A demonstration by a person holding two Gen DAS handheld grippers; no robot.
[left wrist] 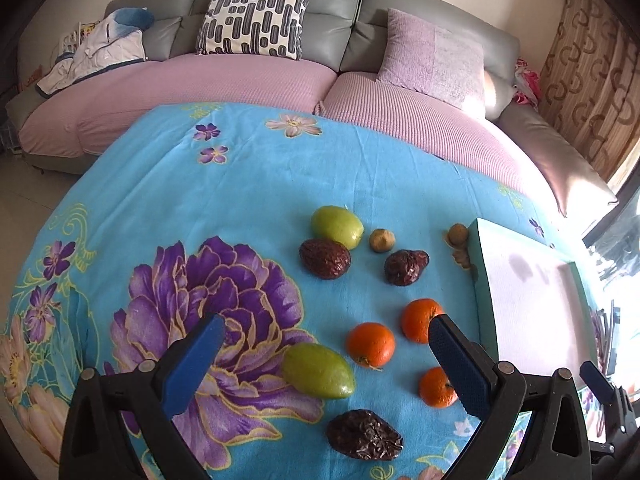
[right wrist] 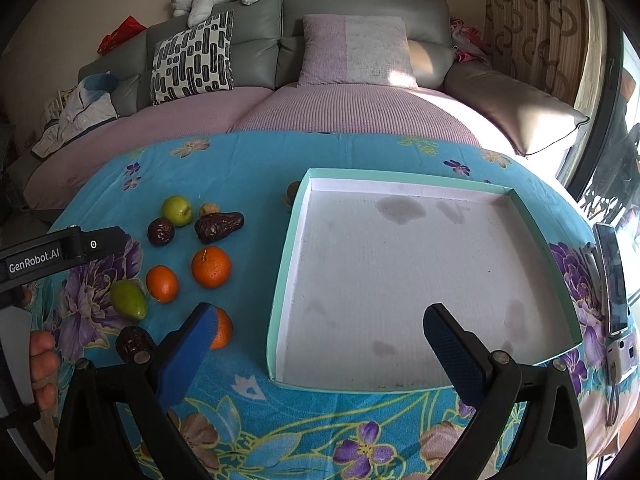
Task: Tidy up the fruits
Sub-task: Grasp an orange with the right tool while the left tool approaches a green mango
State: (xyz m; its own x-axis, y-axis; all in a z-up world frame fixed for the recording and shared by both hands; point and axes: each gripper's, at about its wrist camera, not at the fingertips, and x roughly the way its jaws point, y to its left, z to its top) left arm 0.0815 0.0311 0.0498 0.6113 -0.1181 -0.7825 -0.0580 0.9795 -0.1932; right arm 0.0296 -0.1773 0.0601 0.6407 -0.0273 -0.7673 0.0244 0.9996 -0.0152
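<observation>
Both my jaws stand wide apart, gripping nothing: my left gripper (left wrist: pixel 326 334) hovers over the loose fruit, my right gripper (right wrist: pixel 320 320) over the near-left corner of the teal tray (right wrist: pixel 280 280). Oranges (left wrist: pixel 371 344), green fruits (left wrist: pixel 318 370) and dark dates (left wrist: pixel 364 434) lie on the tabletop's floral cloth (left wrist: pixel 160 184), left of the tray, toward the near edge.

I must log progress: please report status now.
Left gripper open, right gripper open, both empty. Fruits all on cloth; tray holds none. Nothing in the way.
</observation>
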